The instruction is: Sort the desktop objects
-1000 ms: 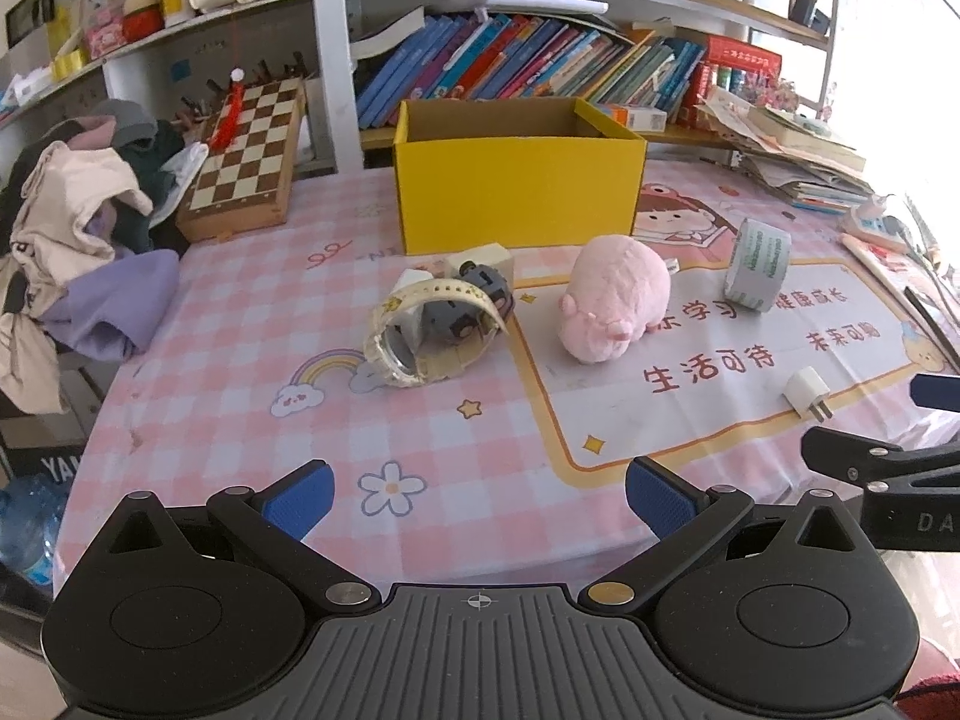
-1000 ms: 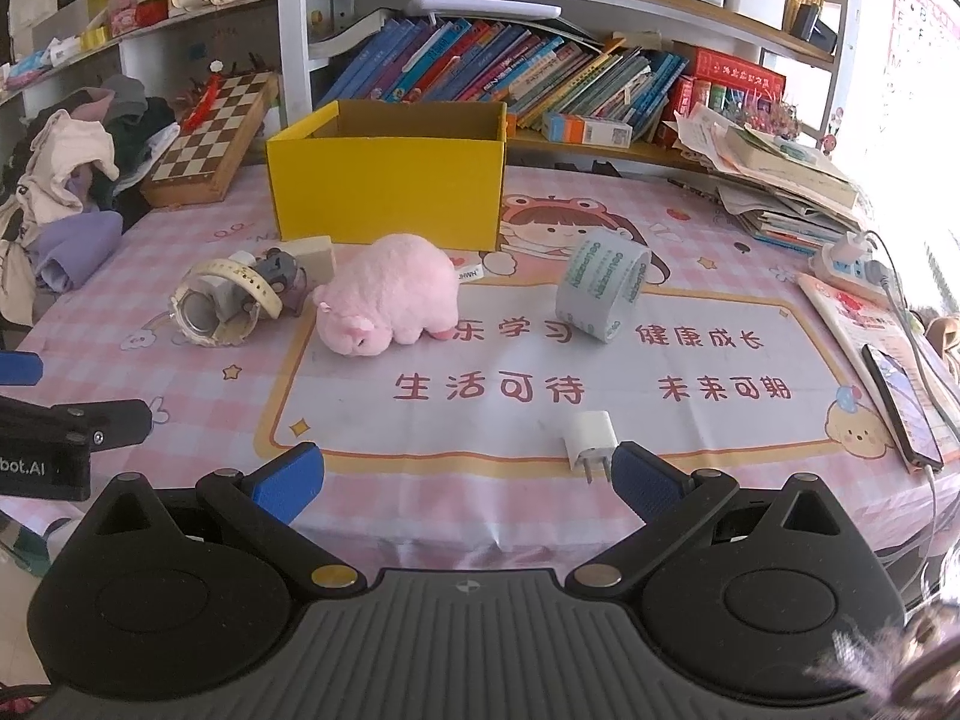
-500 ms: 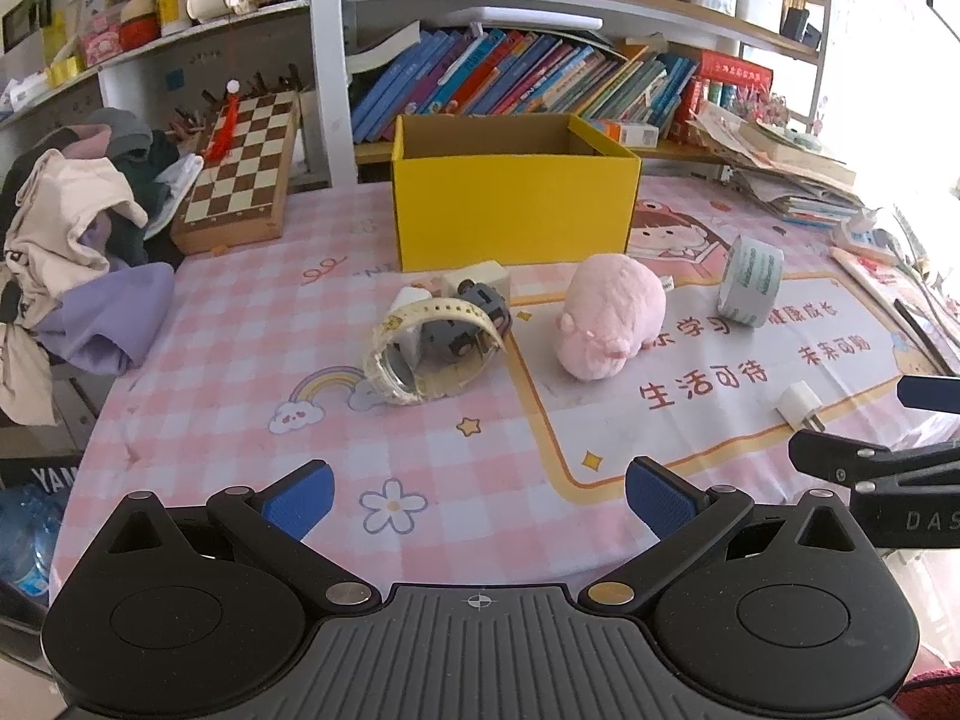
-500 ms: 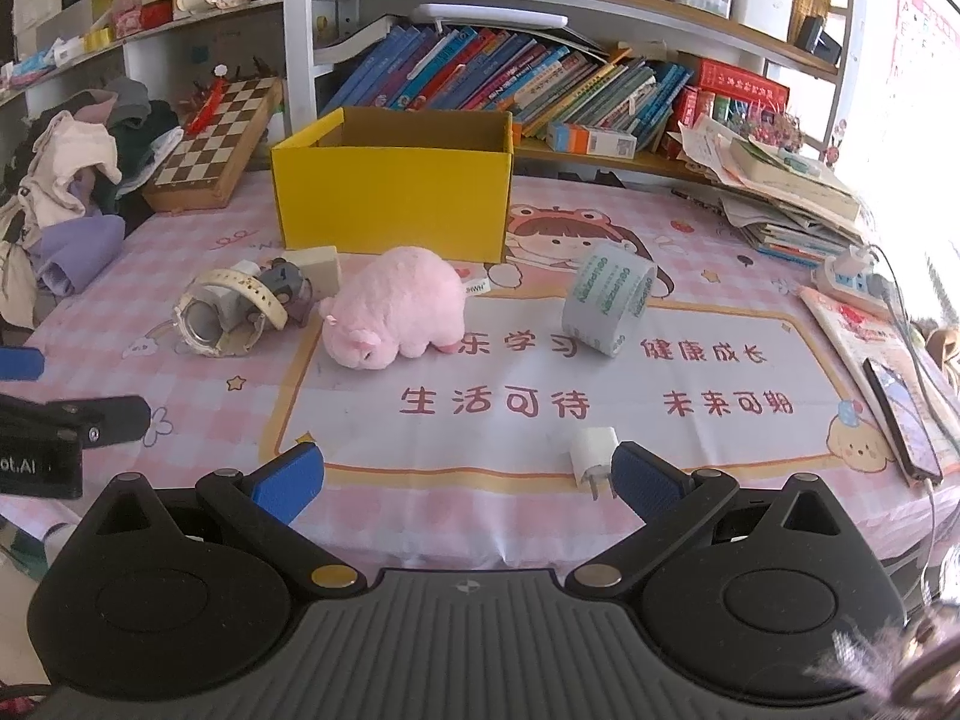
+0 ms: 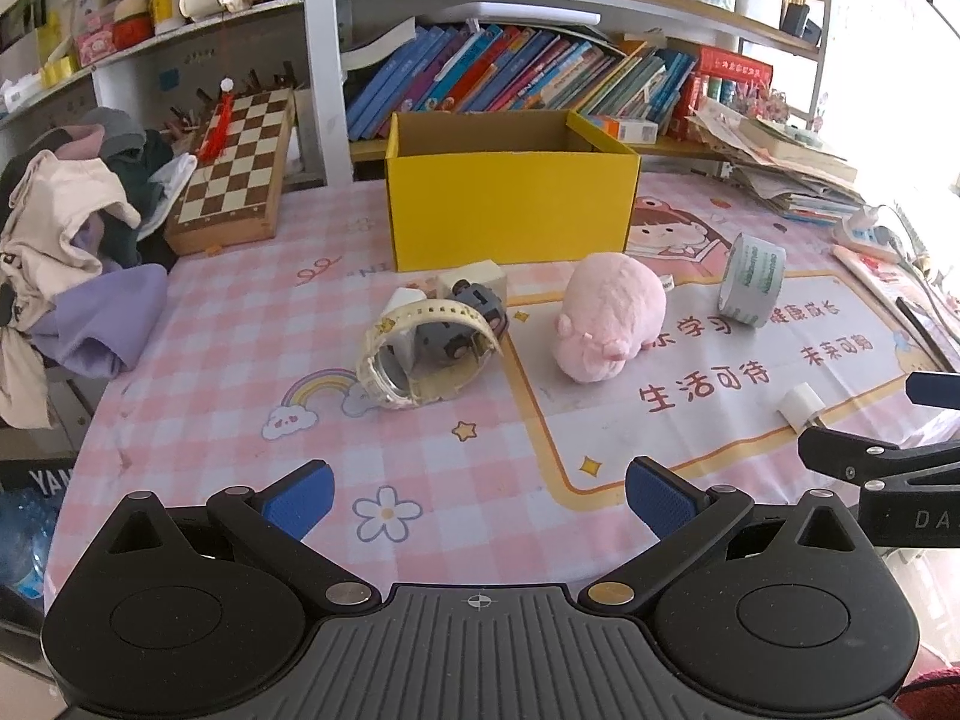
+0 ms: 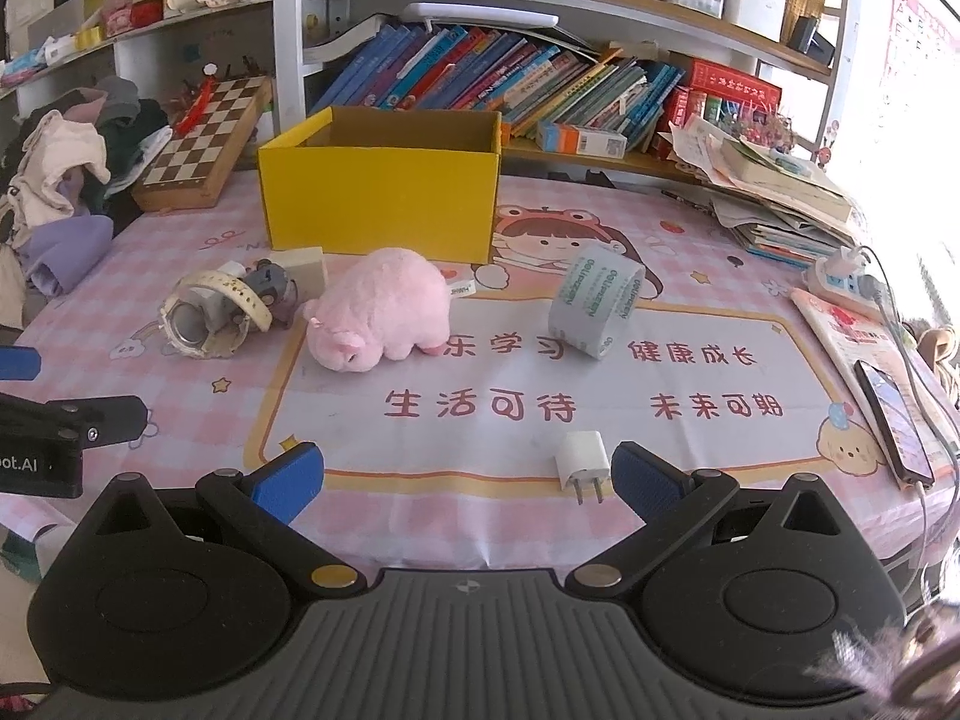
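An open yellow box (image 5: pixel 510 204) (image 6: pixel 384 204) stands at the back of the table. In front of it lie a cream watch (image 5: pixel 420 348) (image 6: pixel 210 312) with a small grey toy, a cream block (image 5: pixel 474 276) (image 6: pixel 303 267), a pink plush pig (image 5: pixel 606 315) (image 6: pixel 384 309) and a tape roll (image 5: pixel 750 279) (image 6: pixel 597 306). A white plug adapter (image 6: pixel 582 459) (image 5: pixel 801 403) lies near the front edge, just beside the right pad of my right gripper (image 6: pixel 465 480). Both that one and my left gripper (image 5: pixel 480 498) are open, low at the table's front edge, holding nothing.
A chessboard (image 5: pixel 234 174) and a heap of clothes (image 5: pixel 66 252) sit at the back left. Stacked books and papers (image 6: pixel 780 204), a power strip (image 6: pixel 846 279) and a phone (image 6: pixel 894 420) line the right side. Bookshelves rise behind the box.
Both grippers have drawn back a little from the table and risen slightly, so the objects look farther away. Nothing on the table has moved.
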Tool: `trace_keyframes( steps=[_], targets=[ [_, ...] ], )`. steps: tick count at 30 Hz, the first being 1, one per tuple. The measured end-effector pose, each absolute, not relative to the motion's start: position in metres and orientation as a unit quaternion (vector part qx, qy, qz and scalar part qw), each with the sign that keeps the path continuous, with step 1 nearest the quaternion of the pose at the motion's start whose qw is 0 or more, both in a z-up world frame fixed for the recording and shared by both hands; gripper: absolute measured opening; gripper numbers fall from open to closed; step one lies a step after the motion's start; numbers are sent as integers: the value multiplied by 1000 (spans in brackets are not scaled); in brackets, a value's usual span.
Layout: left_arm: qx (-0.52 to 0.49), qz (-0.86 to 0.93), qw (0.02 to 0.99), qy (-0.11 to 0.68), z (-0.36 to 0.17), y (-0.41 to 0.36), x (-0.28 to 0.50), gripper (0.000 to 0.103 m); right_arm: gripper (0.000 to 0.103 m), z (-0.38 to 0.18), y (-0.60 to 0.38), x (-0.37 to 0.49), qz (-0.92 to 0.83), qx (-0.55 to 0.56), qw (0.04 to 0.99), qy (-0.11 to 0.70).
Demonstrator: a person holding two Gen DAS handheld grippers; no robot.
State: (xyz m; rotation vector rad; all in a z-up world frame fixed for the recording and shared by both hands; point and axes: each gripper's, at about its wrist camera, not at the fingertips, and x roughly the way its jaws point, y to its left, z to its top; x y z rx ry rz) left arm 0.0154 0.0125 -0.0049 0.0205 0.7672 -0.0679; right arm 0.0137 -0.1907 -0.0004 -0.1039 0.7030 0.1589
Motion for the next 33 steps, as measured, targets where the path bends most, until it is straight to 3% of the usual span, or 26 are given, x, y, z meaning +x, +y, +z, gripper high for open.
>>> trace_keyframes(
  steps=[19,33],
  targets=[
    [7,-34,918,394,-17,5,47,103,100,-17,-213,57,37,-32,923,382],
    [-8,-11,912,409,-25,7,65,103,77,-36,-221,90,30,-32,906,420]
  ],
)
